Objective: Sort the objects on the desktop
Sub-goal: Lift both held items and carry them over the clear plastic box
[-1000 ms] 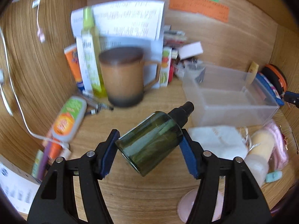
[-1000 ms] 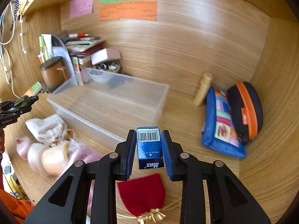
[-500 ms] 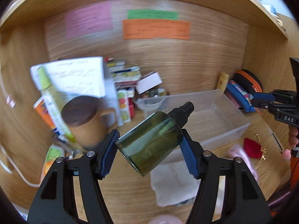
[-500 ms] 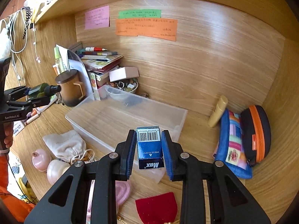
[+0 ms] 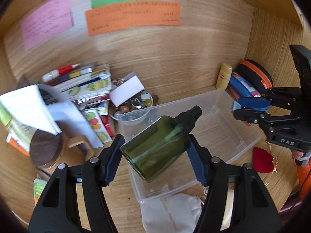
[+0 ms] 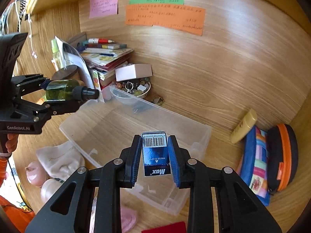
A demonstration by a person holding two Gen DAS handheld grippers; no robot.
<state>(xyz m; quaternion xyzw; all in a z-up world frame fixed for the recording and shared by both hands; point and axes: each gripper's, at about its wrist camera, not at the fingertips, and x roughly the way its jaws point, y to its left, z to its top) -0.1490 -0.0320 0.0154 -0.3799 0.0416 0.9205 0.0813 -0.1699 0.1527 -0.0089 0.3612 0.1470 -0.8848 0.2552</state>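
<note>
My left gripper point(image 5: 155, 147) is shut on a dark green spray bottle point(image 5: 155, 145) with a black cap, held tilted above the near left part of a clear plastic box point(image 5: 241, 141). The right wrist view shows the same bottle point(image 6: 62, 91) over the box's left end point(image 6: 77, 136). My right gripper point(image 6: 155, 152) is shut on a small blue box point(image 6: 155, 155) with a barcode, held above the box's near right side. In the left wrist view the right gripper point(image 5: 239, 109) hangs over the box's right edge.
A stack of books point(image 6: 105, 58), a lidded brown mug point(image 5: 46, 151), a bowl of trinkets point(image 6: 134, 89) and a small white carton point(image 6: 134, 71) crowd the back left. A yellow tube point(image 6: 244, 126) and colourful pouches point(image 6: 270, 161) lie right. A white cloth bag point(image 6: 58, 161) and a red pouch point(image 5: 262, 160) lie near.
Both grippers have moved toward the clear box with their loads. The left one swung right from the mug side until the bottle came over the box; the right one moved in over its near edge.
</note>
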